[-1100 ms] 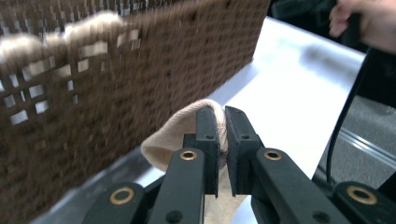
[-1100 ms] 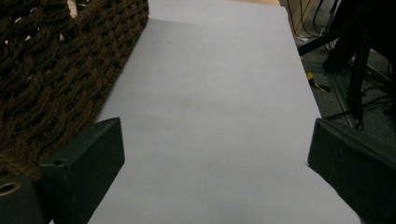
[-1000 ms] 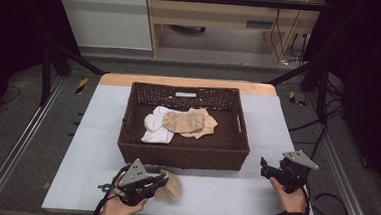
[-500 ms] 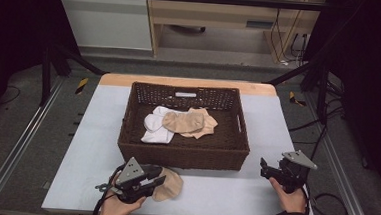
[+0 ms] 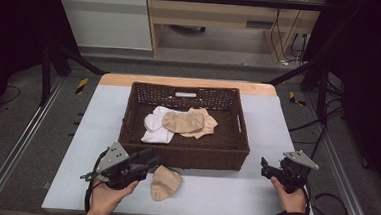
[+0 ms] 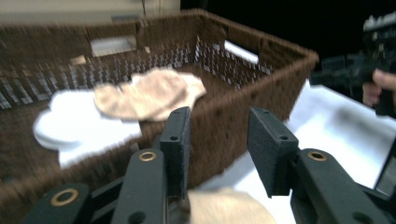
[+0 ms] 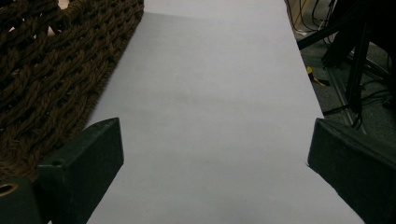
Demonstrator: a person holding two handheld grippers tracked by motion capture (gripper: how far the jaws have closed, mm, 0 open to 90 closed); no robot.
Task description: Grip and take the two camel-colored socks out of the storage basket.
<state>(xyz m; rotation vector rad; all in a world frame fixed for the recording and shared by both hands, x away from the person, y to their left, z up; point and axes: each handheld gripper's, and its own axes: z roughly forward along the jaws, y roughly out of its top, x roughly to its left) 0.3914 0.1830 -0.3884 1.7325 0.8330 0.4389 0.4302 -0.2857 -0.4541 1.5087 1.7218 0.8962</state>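
Beige and folded, a sock (image 5: 166, 182) lies on the pale grey table (image 5: 223, 194) in front of the dark brown woven basket (image 5: 183, 157), just beside the near wall of it and apart from everything inside. The left gripper (image 5: 147, 164) hangs just left of this sock in the high view, held in the person's left hand (image 5: 107, 195); its jaws have just been opening and now stand parted with nothing between them, the sock resting below on the tabletop. In the left gripper view the two black pads (image 6: 179, 144) frame the basket's near wall, and the top of the sock shows blurred at the bottom edge, under the jaws. Inside the basket a white sock (image 5: 154, 128) lies toward the left, with a couple of beige socks (image 5: 190, 122) overlapping it toward the middle. The right gripper (image 5: 266, 168) sits over the table's right front area, well apart from the loose sock, held by the right hand (image 5: 288, 196) near the basket's right front corner. In the right gripper view its jaws are spread wide over bare table, pinching nothing, with the woven wall of the basket at the left edge.
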